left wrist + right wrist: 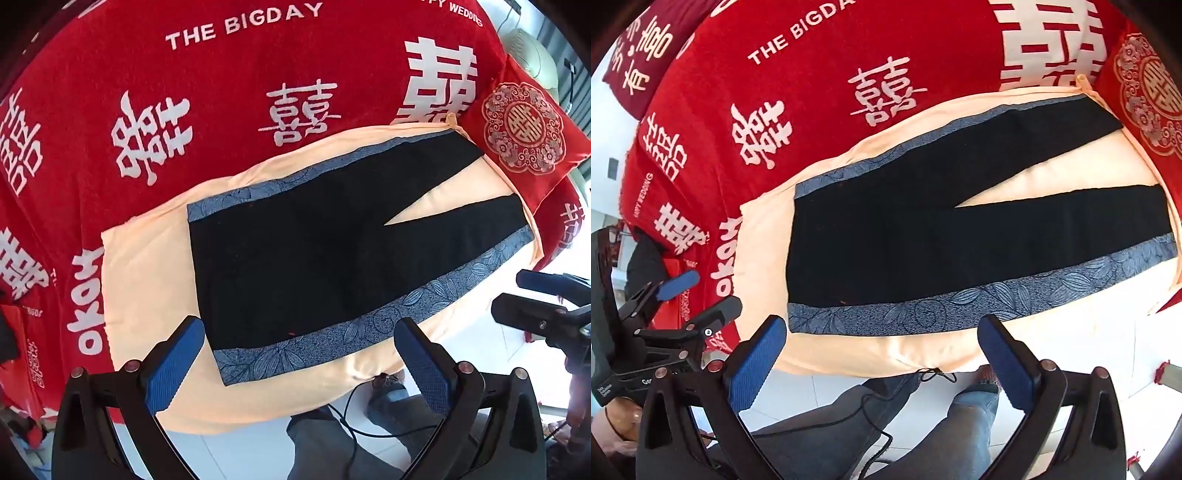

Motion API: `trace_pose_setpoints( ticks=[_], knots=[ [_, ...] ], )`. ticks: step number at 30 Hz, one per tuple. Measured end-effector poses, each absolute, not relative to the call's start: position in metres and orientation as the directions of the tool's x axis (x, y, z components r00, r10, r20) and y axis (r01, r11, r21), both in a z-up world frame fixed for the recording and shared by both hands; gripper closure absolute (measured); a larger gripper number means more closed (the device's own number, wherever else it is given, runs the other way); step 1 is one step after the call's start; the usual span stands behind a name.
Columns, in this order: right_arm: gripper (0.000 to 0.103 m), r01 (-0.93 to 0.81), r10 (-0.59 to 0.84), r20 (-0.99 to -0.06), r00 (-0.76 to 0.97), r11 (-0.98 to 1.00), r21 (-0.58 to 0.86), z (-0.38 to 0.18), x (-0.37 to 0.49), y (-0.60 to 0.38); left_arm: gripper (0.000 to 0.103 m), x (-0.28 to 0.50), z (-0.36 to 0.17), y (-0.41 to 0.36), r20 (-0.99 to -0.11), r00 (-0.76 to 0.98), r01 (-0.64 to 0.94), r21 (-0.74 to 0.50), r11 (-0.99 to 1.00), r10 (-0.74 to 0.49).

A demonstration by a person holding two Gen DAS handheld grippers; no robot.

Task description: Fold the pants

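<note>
Black pants (306, 254) with blue leaf-patterned side stripes lie flat on a cream cloth (147, 266), waistband to the left and legs spread apart to the right. The same pants (923, 236) fill the middle of the right wrist view. My left gripper (299, 339) hovers open above the near striped edge close to the waistband, blue pads wide apart and nothing between them. My right gripper (882, 339) also stands open over the near stripe. Each gripper shows in the other's view: the right one (546, 306) at the right edge, the left one (687, 299) at the left.
A red blanket (240, 74) with white characters and lettering covers the bed under the cream cloth. A red embroidered pillow (521, 129) lies by the pant legs. Below the bed's near edge are a person's jean-clad legs (975, 402), a black cable (871, 413) and white floor tiles (1108, 332).
</note>
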State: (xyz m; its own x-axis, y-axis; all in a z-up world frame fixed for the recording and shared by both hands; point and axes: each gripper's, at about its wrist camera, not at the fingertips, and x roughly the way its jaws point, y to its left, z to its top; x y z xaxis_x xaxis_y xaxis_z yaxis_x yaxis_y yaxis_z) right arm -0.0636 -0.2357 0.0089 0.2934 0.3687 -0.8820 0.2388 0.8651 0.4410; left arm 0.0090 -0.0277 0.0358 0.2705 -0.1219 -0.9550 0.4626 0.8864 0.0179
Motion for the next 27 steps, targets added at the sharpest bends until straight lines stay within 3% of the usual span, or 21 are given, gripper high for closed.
trace_pose_setpoints(
  ticks=[14, 27],
  knots=[
    [0.000, 0.329, 0.265, -0.939, 0.217, 0.886, 0.326, -0.003, -0.073, -0.275, 0.000, -0.001, 0.037, -0.041, -0.957, 0.286, 0.396, 0.064, 0.916, -0.057],
    [0.000, 0.280, 0.233, -0.954, 0.191, 0.918, 0.281, -0.004, -0.110, -0.313, 0.000, -0.052, 0.033, -0.078, -0.968, 0.251, 0.323, 0.065, 0.944, -0.019]
  ],
)
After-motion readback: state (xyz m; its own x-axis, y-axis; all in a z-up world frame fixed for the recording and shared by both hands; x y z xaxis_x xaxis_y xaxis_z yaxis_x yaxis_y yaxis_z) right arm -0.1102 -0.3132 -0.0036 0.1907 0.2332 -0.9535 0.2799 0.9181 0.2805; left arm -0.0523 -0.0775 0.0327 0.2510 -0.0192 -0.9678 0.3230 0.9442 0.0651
